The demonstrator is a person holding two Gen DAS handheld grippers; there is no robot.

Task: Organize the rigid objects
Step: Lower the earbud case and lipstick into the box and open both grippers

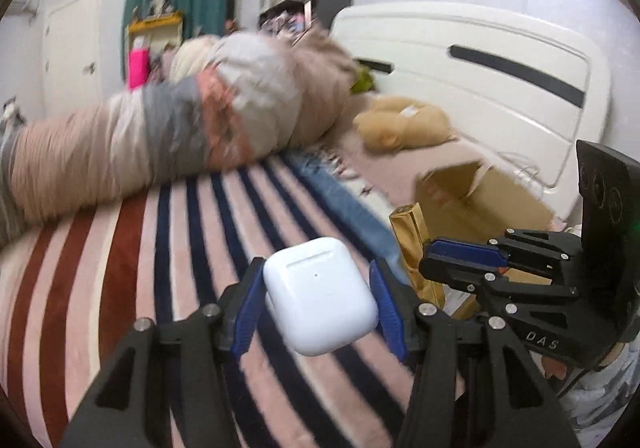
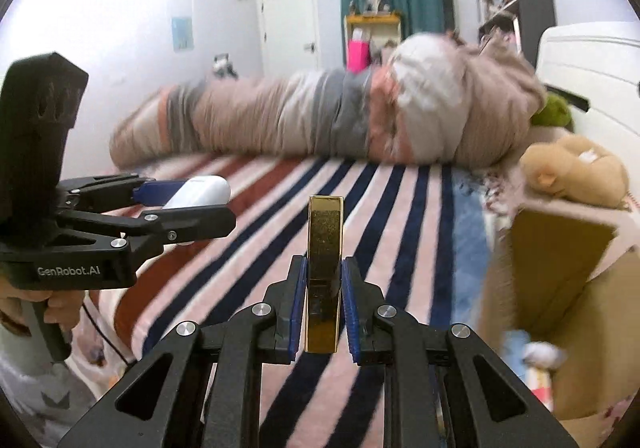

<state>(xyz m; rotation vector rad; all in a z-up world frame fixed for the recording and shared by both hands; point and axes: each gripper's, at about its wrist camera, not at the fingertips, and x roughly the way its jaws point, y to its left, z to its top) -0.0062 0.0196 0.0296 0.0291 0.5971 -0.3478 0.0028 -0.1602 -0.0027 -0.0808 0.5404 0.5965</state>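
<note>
Here the left gripper [image 1: 320, 298] squeezes a white earbud case [image 1: 320, 296] above the striped blanket [image 1: 120, 268]. Only the right view shows the right gripper [image 2: 323, 308] pinching the gold bar [image 2: 324, 272] head-on, beside the cardboard box [image 2: 560, 268].

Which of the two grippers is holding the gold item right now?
The right gripper: it is clamped on the tall gold box, held upright. The left gripper holds the white earbud case instead.
</note>
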